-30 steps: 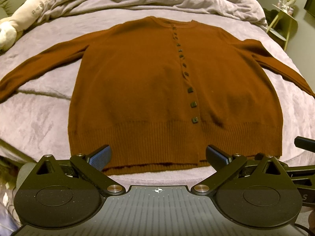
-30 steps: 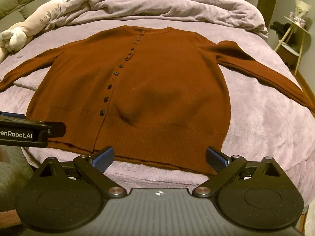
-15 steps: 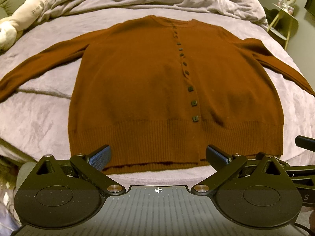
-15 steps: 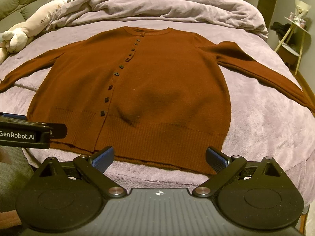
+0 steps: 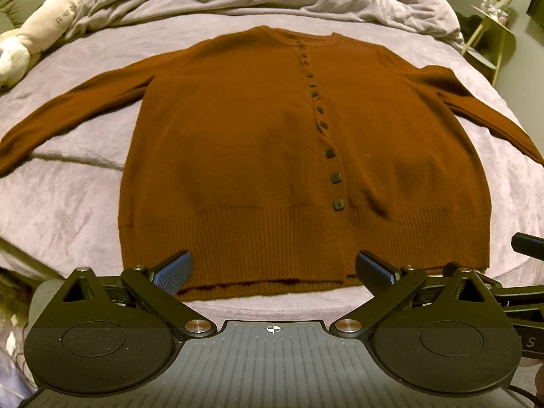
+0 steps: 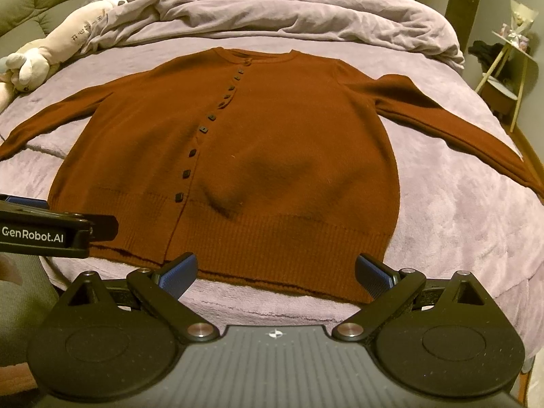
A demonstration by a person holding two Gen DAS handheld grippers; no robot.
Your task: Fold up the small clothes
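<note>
A rust-brown buttoned cardigan (image 5: 258, 156) lies flat and face up on the bed, both sleeves spread out to the sides, ribbed hem toward me. It also shows in the right wrist view (image 6: 272, 156). My left gripper (image 5: 272, 268) is open and empty, held just before the hem near its middle. My right gripper (image 6: 275, 272) is open and empty, before the hem's right half. The left gripper's body (image 6: 44, 231) shows at the left edge of the right wrist view.
The bed is covered by a lilac blanket (image 5: 64, 210). A rumpled duvet (image 6: 272, 10) lies at the head. A long white plush toy (image 6: 57, 47) lies at the far left. A small side table (image 6: 510, 54) stands right of the bed.
Both grippers have barely shifted; the view has crept slightly. The cardigan has not moved.
</note>
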